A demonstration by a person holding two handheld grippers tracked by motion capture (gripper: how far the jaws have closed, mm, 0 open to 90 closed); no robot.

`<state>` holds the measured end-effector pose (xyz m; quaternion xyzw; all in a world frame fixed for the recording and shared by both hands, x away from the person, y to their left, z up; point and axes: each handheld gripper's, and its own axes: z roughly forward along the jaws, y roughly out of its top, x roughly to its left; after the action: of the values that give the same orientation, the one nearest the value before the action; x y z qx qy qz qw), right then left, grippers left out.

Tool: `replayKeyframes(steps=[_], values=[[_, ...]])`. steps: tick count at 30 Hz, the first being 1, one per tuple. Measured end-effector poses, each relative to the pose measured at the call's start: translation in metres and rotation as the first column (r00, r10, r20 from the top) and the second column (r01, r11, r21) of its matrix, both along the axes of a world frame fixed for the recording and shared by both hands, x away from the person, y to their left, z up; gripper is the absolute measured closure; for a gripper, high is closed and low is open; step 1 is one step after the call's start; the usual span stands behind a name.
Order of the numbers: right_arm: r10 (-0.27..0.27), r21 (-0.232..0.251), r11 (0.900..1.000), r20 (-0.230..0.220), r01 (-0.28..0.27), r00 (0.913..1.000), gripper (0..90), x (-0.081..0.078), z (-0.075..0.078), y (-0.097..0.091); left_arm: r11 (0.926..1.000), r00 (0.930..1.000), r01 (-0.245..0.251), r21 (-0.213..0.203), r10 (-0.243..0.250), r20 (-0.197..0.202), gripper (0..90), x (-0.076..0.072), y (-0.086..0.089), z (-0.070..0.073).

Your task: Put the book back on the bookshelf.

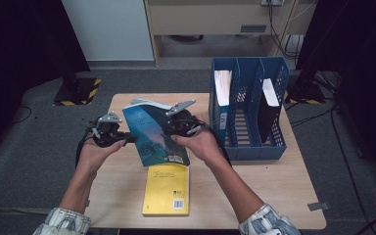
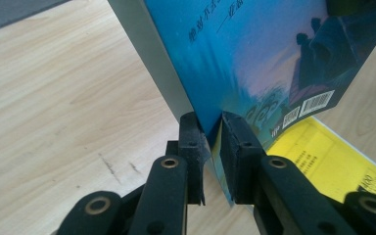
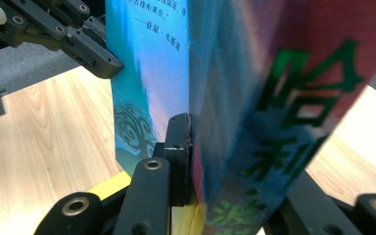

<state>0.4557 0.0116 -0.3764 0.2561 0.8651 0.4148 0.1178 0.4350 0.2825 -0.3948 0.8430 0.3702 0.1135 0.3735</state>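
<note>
Blue book (image 1: 152, 133) held off the surface (image 1: 274, 191) between both grippers, tilted, its long axis running from far-left down toward the person. Left gripper (image 1: 127, 139) pinches the book's left edge, jaws pressed on the cover from both sides as seen in the left gripper view (image 2: 212, 147); right gripper (image 1: 172, 128) is clamped on the opposite edge, book wedged between its jaws in the right gripper view (image 3: 196, 161). The blue file rack (image 1: 248, 147) lies to the right of the book, just past the right hand, so the right gripper is the nearer one; its slots run front to back, so I judge the book must be stood upright and aligned with a slot. Two slots hold a volume each; the middle one looks free. Yellow book (image 1: 167, 188) lies flat on the wooden surface directly below the held one. Beyond: grey carpet, dark curtains, cabinet.
</note>
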Motion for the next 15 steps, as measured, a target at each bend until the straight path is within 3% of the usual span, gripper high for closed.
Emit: replayKeyframes(steps=[5, 15], values=[[-0.017, 0.008, 0.9998, -0.002, 0.017, 0.9999, 72.7, 0.007, -0.003, -0.002, 0.9997, 1.0, 0.007, 0.025, -0.007, 0.005, 79.2, 0.006, -0.003, 0.002], [-0.018, 0.025, 0.9995, -0.002, 0.018, 0.9998, 69.5, -0.006, -0.006, -0.011, 0.9995, 0.9994, 0.018, 0.026, -0.018, 0.029, 79.5, -0.01, -0.011, 0.004]])
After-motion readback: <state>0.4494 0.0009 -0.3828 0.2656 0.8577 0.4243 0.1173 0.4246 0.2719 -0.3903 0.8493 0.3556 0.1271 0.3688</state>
